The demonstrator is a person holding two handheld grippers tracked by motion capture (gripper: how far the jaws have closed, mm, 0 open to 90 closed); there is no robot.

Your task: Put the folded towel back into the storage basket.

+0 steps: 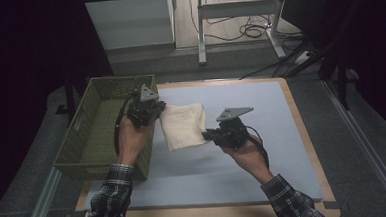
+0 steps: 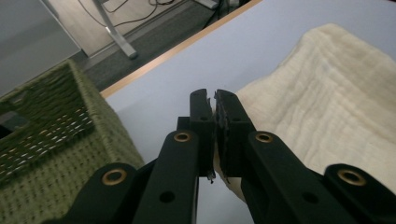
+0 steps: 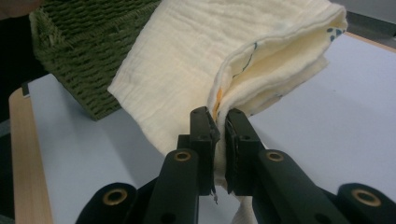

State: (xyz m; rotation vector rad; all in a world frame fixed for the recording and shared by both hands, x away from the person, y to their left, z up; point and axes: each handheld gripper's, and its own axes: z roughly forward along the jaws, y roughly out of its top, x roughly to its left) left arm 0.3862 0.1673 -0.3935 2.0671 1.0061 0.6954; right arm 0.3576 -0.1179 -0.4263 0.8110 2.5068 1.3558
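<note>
A folded cream cloth hangs between my two grippers, lifted a little above the pale blue mat. My left gripper pinches the cloth's left corner beside the green basket; in the left gripper view its jaws are shut with the cream cloth spreading to the right. My right gripper holds the cloth's lower right corner; in the right gripper view its jaws are closed on the folded edge of the cloth, whose layers show small coloured prints.
A woven green basket stands at the mat's left edge, right beside my left hand. The mat lies on a wooden board. Beyond the table are desk legs and cables on the floor.
</note>
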